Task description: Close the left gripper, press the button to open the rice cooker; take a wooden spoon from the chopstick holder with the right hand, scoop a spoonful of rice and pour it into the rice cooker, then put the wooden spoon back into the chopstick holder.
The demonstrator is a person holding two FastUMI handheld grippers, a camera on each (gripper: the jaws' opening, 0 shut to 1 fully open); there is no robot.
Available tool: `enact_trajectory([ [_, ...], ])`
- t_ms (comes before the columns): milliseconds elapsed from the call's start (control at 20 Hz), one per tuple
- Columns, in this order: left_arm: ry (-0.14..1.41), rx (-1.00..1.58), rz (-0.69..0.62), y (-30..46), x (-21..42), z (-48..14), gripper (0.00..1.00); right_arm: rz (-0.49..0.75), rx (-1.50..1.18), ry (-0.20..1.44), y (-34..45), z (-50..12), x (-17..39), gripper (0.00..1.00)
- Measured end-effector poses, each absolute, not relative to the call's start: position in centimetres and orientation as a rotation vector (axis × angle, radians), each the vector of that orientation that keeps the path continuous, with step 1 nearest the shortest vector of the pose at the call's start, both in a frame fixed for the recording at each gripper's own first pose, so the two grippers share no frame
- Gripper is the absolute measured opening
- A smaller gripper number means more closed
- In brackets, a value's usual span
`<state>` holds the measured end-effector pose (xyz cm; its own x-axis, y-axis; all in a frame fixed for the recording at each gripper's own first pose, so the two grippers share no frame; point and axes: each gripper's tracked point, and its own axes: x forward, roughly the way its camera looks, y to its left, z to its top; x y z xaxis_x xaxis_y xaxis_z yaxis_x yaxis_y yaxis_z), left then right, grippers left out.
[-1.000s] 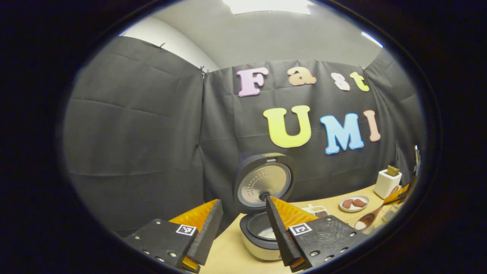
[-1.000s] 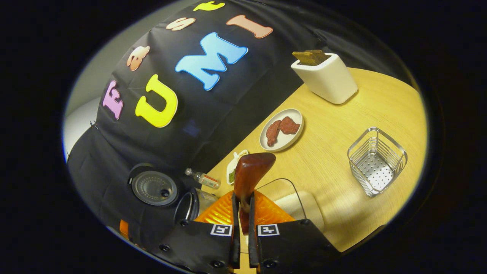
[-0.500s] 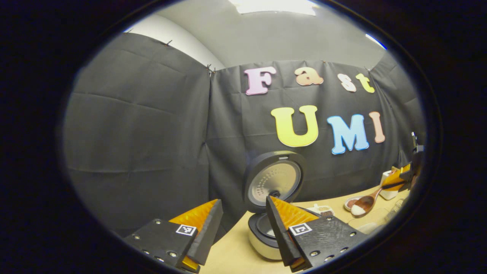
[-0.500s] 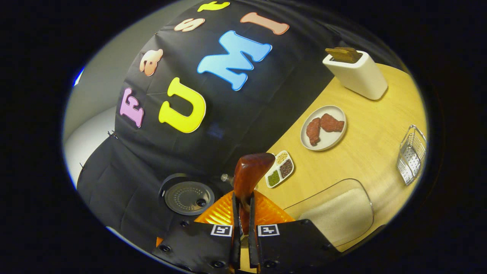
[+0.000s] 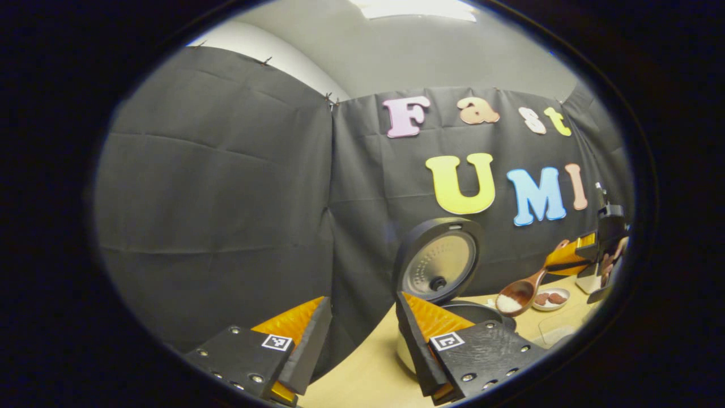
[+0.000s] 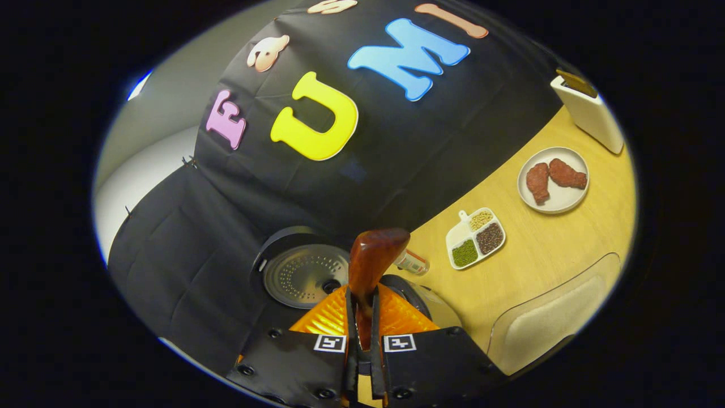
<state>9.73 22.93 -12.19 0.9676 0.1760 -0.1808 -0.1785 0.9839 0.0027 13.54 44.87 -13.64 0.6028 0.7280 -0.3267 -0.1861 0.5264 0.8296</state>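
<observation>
left tool (image 5: 358,340): its two fingers stand wide apart at the bottom of the left gripper view, gripping nothing, above the near edge of the light wooden bench (image 5: 362,379).
right tool (image 6: 362,328): fingers drawn narrow and pressed on the handle of the dark brown wooden spoon (image 6: 374,260); in the left gripper view it shows at 3 o'clock (image 5: 566,262), held by a hand (image 5: 612,266).
wooden spoon: in the left gripper view (image 5: 518,293) its bowl tilts low and carries a small heap of white rice, hanging in the air just to the 3 o'clock side of the cooker; in the right gripper view the back of the bowl faces the camera.
rice cooker: round cooker with a pale body and dark rim (image 5: 470,311), its lid (image 5: 439,260) standing upright and open, the perforated metal inner plate facing forward; in the right gripper view (image 6: 422,297) it sits right behind the spoon, lid at 9 o'clock of it.
rice container: clear rounded tub of white rice (image 6: 546,323) at 4 o'clock in the right gripper view.
other things on the bench: white three-part dish of grains (image 6: 474,238); round white plate with two reddish-brown pieces (image 6: 561,198); white box-shaped holder (image 6: 589,113) at 2 o'clock; a small bottle (image 6: 412,262), possibly lying on its side, partly hidden by the spoon.
</observation>
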Motion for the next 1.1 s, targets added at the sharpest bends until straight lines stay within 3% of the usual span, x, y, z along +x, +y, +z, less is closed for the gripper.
enact_trajectory([
  [550, 0.233, -0.003, 0.260, 25.4, 8.0, -13.8, 0.73, 0.757, 0.490, 0.712, 52.7, -19.6, 12.2, 0.10],
  [750, 0.243, 0.002, 0.262, 24.7, 7.8, -13.8, 0.72, 0.806, 0.319, 0.630, 53.2, -20.3, 12.4, 0.07],
  [800, 0.247, 0.003, 0.261, 24.6, 7.6, -14.0, 0.72, 0.823, 0.277, 0.607, 53.4, -20.4, 12.2, 0.10],
  [850, 0.249, 0.003, 0.259, 24.5, 7.7, -14.1, 0.73, 0.839, 0.230, 0.582, 53.5, -20.2, 12.1, 0.07],
  [1100, 0.241, 0.004, 0.255, 23.9, 8.1, -13.6, 0.73, 0.891, -0.031, 0.406, 54.5, -18.8, 11.4, 0.10],
])
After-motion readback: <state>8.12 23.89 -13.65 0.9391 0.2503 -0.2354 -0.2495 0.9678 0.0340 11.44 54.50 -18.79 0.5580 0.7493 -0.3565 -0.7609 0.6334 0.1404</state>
